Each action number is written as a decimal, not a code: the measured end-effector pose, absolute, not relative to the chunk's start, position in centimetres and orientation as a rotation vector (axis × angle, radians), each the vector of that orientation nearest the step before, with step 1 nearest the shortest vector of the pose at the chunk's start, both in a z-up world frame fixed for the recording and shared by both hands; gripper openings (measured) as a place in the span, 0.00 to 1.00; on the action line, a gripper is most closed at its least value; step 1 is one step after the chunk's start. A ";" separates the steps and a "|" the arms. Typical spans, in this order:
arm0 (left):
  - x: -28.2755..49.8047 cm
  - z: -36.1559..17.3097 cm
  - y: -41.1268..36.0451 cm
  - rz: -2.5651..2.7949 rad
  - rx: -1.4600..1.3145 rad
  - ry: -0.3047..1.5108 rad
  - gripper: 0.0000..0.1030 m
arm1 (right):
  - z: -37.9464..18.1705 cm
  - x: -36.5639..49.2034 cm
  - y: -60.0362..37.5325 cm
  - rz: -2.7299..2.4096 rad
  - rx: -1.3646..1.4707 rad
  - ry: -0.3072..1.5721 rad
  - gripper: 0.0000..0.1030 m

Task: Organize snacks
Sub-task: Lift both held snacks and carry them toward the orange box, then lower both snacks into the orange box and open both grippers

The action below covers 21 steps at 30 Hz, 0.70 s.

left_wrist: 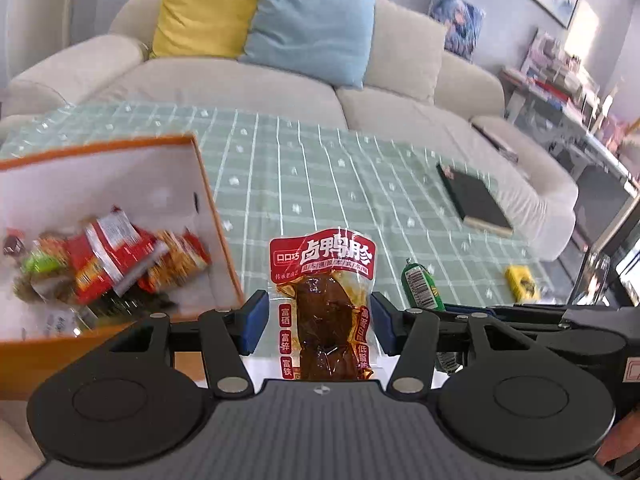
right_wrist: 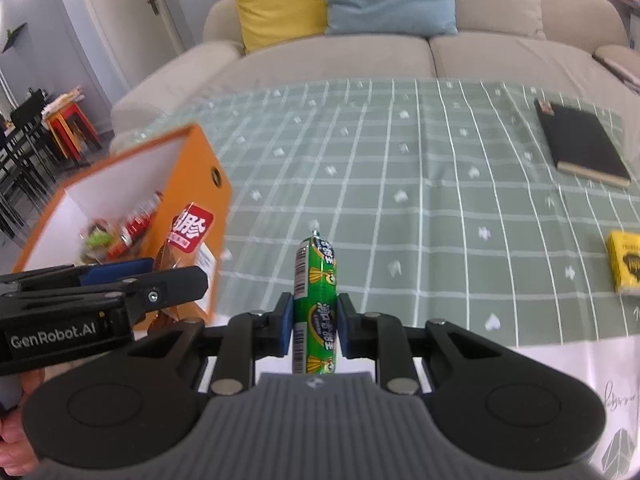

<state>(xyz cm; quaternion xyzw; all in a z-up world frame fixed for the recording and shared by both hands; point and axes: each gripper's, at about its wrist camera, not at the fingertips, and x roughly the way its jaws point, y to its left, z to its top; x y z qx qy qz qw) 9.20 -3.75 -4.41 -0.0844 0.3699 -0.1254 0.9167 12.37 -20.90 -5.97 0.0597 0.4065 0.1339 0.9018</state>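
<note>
My left gripper (left_wrist: 320, 320) is shut on a clear packet of dark braised meat with a red label (left_wrist: 324, 276), held upright just right of the orange box (left_wrist: 216, 216). The box has a white inside and holds several red, orange and green snack packs (left_wrist: 104, 264). My right gripper (right_wrist: 314, 320) is shut on a green sausage stick (right_wrist: 316, 288), which points up and away over the checked cloth. In the right wrist view the left gripper (right_wrist: 160, 280) and its packet (right_wrist: 190, 228) are in front of the box (right_wrist: 192, 168). In the left wrist view the sausage (left_wrist: 422, 284) shows at the right.
A green checked cloth (right_wrist: 420, 200) covers the table. A black book (right_wrist: 580, 144) lies at the far right and a yellow snack pack (right_wrist: 624, 264) at the right edge. A beige sofa with yellow and blue cushions (left_wrist: 260, 12) stands behind the table.
</note>
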 end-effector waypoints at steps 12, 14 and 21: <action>11.0 1.5 5.0 -0.118 -0.221 0.659 0.60 | 0.1 15.2 -12.0 0.467 0.069 0.732 0.18; 11.5 2.2 6.9 -0.085 -0.206 0.662 0.60 | 0.8 15.7 -9.8 0.505 0.042 0.719 0.18; 13.8 2.5 12.8 0.034 -0.148 0.733 0.60 | 0.8 18.0 -2.5 0.594 -0.052 0.744 0.18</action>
